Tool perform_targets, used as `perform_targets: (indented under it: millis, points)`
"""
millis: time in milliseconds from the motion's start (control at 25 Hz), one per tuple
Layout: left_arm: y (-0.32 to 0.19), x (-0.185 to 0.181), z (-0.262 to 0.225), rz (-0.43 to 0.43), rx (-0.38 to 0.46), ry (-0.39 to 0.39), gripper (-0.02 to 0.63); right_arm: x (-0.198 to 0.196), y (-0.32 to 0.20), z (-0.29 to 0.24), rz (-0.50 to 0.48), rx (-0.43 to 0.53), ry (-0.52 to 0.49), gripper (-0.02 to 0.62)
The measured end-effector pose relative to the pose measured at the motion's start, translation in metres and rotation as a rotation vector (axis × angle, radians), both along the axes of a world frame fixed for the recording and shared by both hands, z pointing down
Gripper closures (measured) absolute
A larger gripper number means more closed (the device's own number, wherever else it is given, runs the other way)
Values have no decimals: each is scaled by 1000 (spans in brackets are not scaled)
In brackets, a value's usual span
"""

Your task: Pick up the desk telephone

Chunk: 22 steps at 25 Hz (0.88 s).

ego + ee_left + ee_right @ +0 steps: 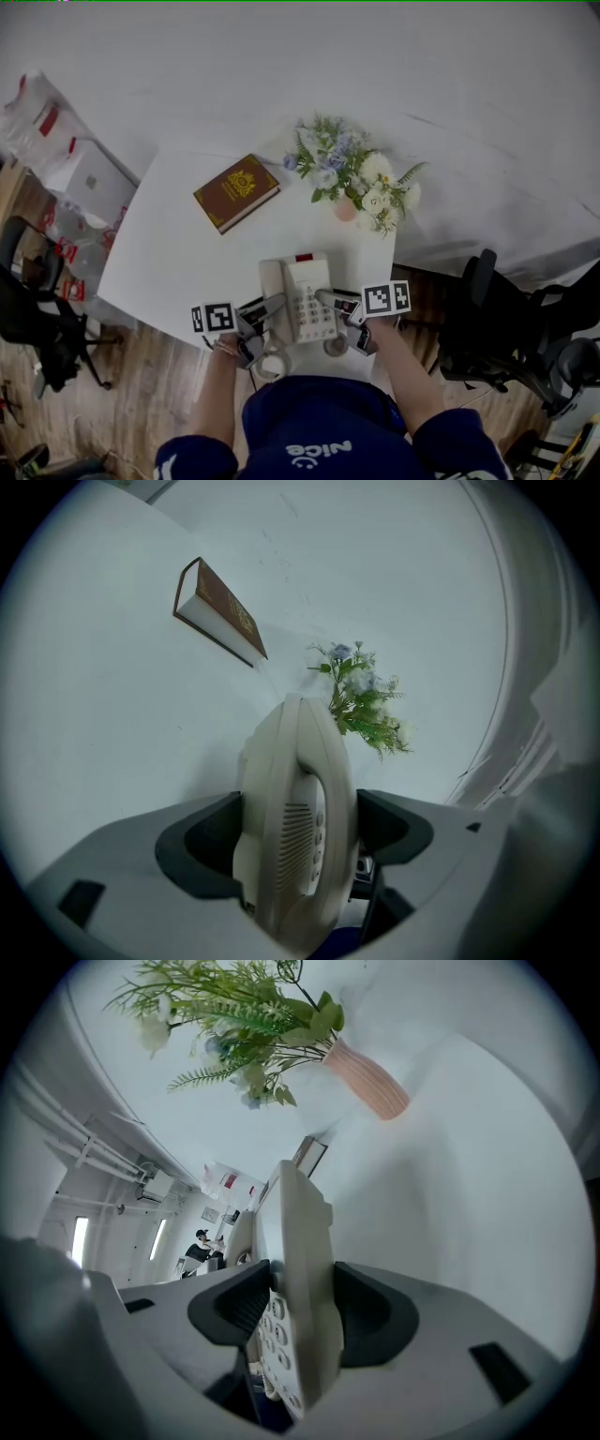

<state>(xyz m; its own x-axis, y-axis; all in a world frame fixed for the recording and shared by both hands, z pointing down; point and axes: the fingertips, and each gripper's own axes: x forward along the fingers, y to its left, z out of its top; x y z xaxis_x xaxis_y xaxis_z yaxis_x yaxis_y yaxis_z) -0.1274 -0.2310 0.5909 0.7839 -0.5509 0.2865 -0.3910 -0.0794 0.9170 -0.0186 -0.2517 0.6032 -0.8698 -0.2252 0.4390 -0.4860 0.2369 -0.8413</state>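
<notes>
The beige desk telephone (302, 291) sits at the near edge of the white table (169, 253), its handset on the left and keypad on the right. My left gripper (272, 307) is shut on the handset side, and in the left gripper view the telephone (295, 827) fills the gap between the left gripper's (295, 841) dark pads. My right gripper (328, 298) is shut on the keypad side; the right gripper view shows the telephone (298, 1307) edge-on with its buttons, clamped in the right gripper (295, 1312). A coiled cord (272, 361) hangs below the front.
A brown book (236, 192) (220, 611) lies on the table behind the phone. A pink vase of flowers (352, 178) (361, 696) (366, 1077) stands at the back right. Black office chairs flank the table, one on the left (37, 319) and one on the right (506, 328).
</notes>
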Motion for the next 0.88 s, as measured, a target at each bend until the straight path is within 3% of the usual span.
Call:
perform_targets:
  millis: [440, 600, 880]
  points:
    - [25, 8, -29, 6, 8, -11, 219, 9, 25, -30, 33, 62, -27, 365]
    - [32, 3, -39, -14, 45, -46, 219, 8, 31, -45, 34, 104, -35, 365]
    - [41, 6, -67, -12, 67, -41, 219, 8, 39, -70, 61, 147, -71, 365]
